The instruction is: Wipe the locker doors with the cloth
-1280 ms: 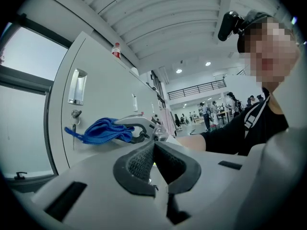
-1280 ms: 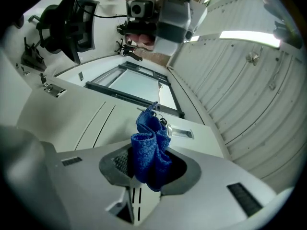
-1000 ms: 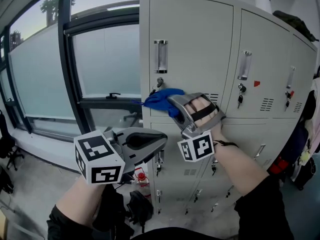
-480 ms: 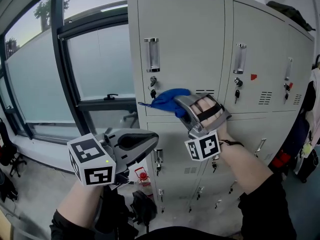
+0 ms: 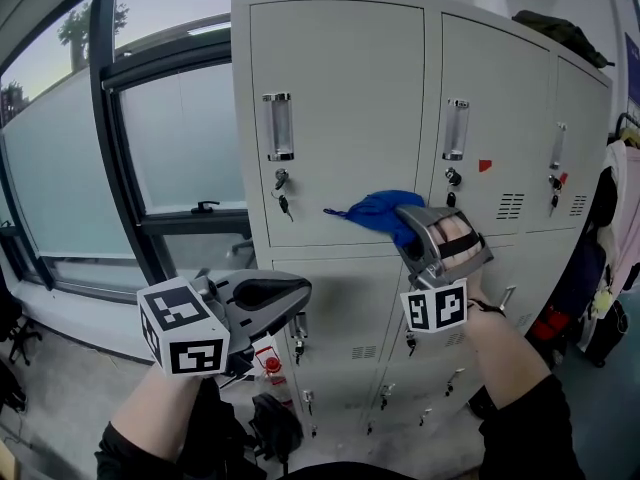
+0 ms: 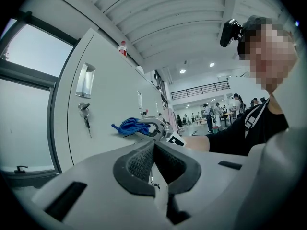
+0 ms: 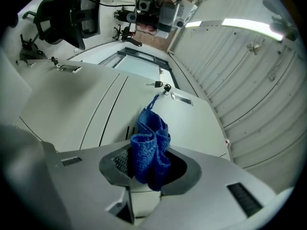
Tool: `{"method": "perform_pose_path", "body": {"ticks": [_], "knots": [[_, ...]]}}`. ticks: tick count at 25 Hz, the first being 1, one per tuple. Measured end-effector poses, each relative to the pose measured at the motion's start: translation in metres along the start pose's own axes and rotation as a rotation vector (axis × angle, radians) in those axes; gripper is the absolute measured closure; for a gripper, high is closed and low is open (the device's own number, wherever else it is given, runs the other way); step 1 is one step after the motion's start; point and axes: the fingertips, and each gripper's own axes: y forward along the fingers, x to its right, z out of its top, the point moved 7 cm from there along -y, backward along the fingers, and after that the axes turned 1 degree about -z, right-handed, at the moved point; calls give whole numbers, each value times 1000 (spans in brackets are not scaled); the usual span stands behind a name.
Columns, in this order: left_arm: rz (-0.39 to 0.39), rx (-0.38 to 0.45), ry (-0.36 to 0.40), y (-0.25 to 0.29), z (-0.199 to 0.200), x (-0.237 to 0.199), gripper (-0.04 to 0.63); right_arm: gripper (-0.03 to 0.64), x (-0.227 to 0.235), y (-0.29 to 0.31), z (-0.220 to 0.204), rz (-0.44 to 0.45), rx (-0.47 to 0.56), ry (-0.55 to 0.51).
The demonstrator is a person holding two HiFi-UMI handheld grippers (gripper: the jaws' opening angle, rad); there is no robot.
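A blue knitted cloth [image 5: 375, 211] is pressed against the lower part of the upper-left locker door [image 5: 340, 98], with my right gripper [image 5: 410, 226] shut on it. In the right gripper view the cloth [image 7: 149, 147] bunches between the jaws and drapes onto the grey door [image 7: 192, 123]. My left gripper [image 5: 298, 293] hangs low at the left, away from the lockers, its jaws shut and empty. The left gripper view shows its pads [image 6: 144, 159] meeting, with the cloth [image 6: 128, 126] and the right gripper [image 6: 152, 127] against the door beyond.
The grey locker bank [image 5: 500, 118] has handles [image 5: 278, 126], keys in locks [image 5: 282, 190] and vent slots [image 5: 510, 206]. A large window [image 5: 110, 168] stands left. A red bottle [image 5: 268, 363] and dark bags [image 5: 270, 423] sit on the floor below. Clothing [image 5: 625, 218] hangs at right.
My right gripper has slid the cloth rightward across the upper-left door, toward the seam with the neighbouring door. The left gripper has stayed low and shut.
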Motion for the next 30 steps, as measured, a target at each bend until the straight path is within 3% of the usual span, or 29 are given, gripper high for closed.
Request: {"method": "perform_pose_path", "body": {"ticks": [6, 13, 20, 24, 30], "knots": [[2, -3, -4, -3, -2, 4, 588, 515, 9, -4, 7, -22, -4, 32], [33, 9, 12, -23, 0, 11, 588, 515, 6, 12, 99, -8, 197, 20], [67, 13, 22, -46, 2, 21, 588, 515, -24, 43, 151, 71, 266, -22], [83, 0, 15, -57, -2, 21, 588, 515, -37, 50, 152, 102, 245, -32], [78, -7, 1, -60, -6, 20, 588, 514, -40, 31, 111, 106, 173, -21]]}}
